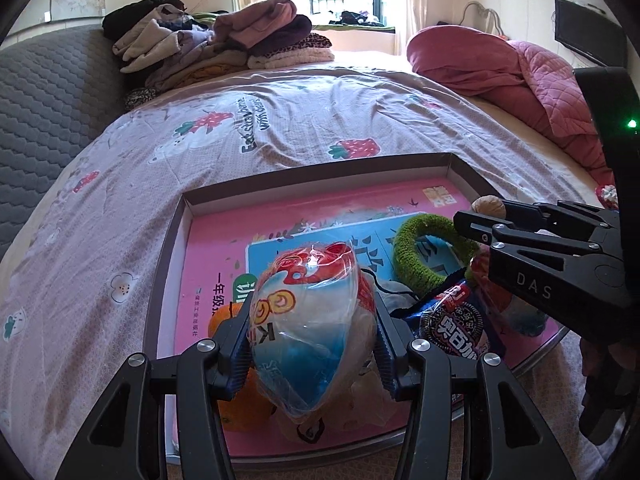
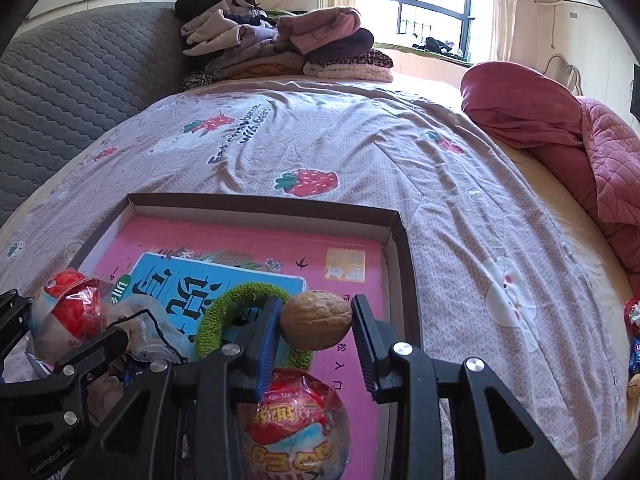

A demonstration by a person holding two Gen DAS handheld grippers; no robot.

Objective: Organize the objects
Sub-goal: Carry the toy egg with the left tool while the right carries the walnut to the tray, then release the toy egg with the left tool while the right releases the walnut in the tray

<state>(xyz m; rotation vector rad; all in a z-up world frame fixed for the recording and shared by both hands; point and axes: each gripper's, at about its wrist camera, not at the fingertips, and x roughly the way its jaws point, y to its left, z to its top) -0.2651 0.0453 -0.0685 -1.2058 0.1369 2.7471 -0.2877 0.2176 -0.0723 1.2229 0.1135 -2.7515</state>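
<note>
Only rightward: walnut fully visible.

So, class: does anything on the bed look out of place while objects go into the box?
Yes: a few wrapped snacks lie loose at the bed's right edge, outside the box where other items sit.

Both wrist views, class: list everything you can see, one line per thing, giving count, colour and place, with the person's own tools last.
Box: one, brown, on bed.
Book: one, pink and blue, flat in box.
Ring: one, green, on book.
Snack bags: two, red-blue-white; one in left claw, one under right claw.
Walnut: one, tan, in right claw.
Cookie pack: one, dark blue, in box.
Orange: one, in box.
Sheet: one, strawberry print.
Clothes: pile, far end.
Quilt: one, red.
Left claw: black.
Right claw: black.
</note>
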